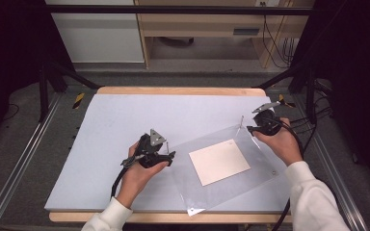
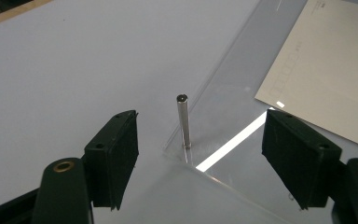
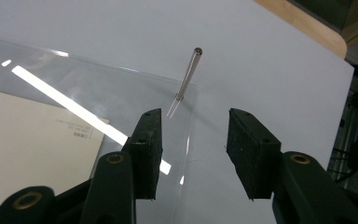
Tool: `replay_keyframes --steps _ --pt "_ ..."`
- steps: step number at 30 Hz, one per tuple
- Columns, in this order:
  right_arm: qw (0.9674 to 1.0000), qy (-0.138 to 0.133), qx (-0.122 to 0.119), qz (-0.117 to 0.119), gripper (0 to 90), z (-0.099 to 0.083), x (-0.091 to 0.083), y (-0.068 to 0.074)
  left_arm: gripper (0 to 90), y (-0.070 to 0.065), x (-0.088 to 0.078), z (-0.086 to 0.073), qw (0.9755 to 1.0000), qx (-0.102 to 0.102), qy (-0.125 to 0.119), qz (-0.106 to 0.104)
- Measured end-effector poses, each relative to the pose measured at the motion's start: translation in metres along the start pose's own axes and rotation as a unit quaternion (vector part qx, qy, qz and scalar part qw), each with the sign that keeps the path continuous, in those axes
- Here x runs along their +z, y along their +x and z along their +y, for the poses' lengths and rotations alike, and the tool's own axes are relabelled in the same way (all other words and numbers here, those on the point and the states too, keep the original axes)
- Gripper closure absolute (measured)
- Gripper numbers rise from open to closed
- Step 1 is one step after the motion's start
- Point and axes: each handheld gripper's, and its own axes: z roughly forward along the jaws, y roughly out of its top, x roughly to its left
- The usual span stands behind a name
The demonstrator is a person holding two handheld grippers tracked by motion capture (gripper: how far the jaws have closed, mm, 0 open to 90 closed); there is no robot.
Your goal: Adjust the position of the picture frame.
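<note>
While clear sheet (image 1: 224, 168) lies flat over paper (image 1: 219, 161), you hold nothing: left gripper (image 2: 200, 156) jaws wide around near-corner pin (image 2: 183, 121), right gripper (image 3: 193, 149) jaws parted short of far-corner pin (image 3: 189, 74). Both pins unpulled.

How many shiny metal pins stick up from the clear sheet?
2. One pin stands at the sheet's near-left corner by the left gripper; the other pin at the far corner by the right gripper.
</note>
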Motion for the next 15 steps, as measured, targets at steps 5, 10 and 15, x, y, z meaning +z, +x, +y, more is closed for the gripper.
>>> replay_keyframes --steps 5,10,15 --pt "1.0 0.009 0.0 0.004 61.8 0.005 0.022 0.0 33.9 0.002 0.009 -0.002 0.9998 -0.015 0.007 0.004" --pt "0.9998 0.011 0.008 0.012 65.3 0.01 0.034 -0.002 39.5 0.003 0.013 -0.004 0.9997 -0.022 0.005 0.013" --pt "0.9993 -0.003 0.029 0.025 68.0 0.011 0.046 -0.01 42.9 0.004 0.017 -0.004 0.9996 -0.024 0.004 0.016"
